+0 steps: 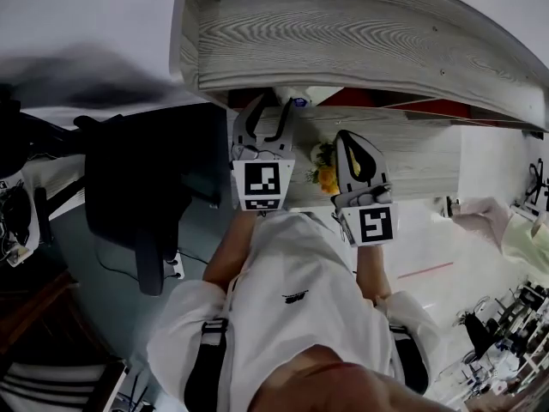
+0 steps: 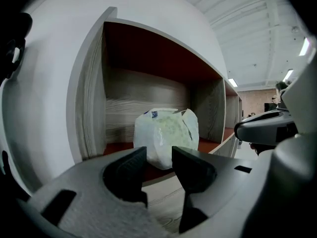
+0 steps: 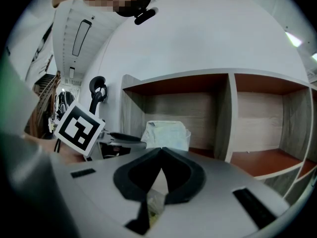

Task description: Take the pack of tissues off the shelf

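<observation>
The pack of tissues [image 2: 166, 135], a white crinkled plastic pack with a blue mark at its top, stands in the leftmost compartment of the wood-grain shelf [image 2: 91, 98] with red-brown boards. My left gripper [image 2: 159, 155] is open just in front of it, its tips short of the pack and nothing between the jaws. From the head view the left gripper [image 1: 270, 110] points at the pack [image 1: 302, 95], mostly hidden under the shelf top [image 1: 343, 33]. My right gripper [image 1: 345, 137] hangs to the right, shut and holding nothing. In the right gripper view, the right gripper [image 3: 161, 150] faces the pack [image 3: 166, 134].
Further compartments [image 3: 257, 128] open to the right of the pack behind a divider [image 3: 224, 123]. Yellow flowers [image 1: 324, 177] lie below between the grippers. A black office chair [image 1: 137, 187] stands at the left. A person's sleeve [image 1: 506, 226] shows at the right.
</observation>
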A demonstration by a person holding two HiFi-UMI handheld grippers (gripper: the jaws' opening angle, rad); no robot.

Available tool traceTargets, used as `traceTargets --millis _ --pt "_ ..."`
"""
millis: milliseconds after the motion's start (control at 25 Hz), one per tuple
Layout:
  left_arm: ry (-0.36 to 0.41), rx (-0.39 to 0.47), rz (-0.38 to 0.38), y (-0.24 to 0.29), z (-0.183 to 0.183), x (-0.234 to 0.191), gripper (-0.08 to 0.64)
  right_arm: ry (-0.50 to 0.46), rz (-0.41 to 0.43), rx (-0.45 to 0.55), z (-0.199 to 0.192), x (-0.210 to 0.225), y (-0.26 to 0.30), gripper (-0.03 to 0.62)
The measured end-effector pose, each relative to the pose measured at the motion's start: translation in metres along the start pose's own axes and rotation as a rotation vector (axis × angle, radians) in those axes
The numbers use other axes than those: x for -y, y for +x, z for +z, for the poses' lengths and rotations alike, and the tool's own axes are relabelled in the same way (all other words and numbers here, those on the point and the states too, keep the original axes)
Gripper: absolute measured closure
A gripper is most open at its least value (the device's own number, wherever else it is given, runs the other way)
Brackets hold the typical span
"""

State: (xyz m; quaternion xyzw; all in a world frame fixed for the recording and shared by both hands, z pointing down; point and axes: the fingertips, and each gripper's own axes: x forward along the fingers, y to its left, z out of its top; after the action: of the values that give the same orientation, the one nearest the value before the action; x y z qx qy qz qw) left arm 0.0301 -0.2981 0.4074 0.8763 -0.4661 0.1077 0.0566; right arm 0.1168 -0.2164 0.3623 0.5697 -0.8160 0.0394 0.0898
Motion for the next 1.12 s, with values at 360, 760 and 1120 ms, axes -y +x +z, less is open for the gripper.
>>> traceTargets --millis 360,760,1120 --pt "-0.003 -0.020 0.001 0.008 -0.005 -0.001 0.470 -0.028 -0.014 -0.033 -0.007 0.008 -0.001 0.566" --pt "-0.031 -0.022 0.004 0.006 -0.007 -0.005 0.531 -0.021 -0.013 -0.019 -0.004 0.004 -0.001 0.566" --pt "-0.046 -0.021 0.004 -0.006 -0.007 0.000 0.532 -0.024 -0.009 -0.003 0.001 -0.001 -0.010 0.566"
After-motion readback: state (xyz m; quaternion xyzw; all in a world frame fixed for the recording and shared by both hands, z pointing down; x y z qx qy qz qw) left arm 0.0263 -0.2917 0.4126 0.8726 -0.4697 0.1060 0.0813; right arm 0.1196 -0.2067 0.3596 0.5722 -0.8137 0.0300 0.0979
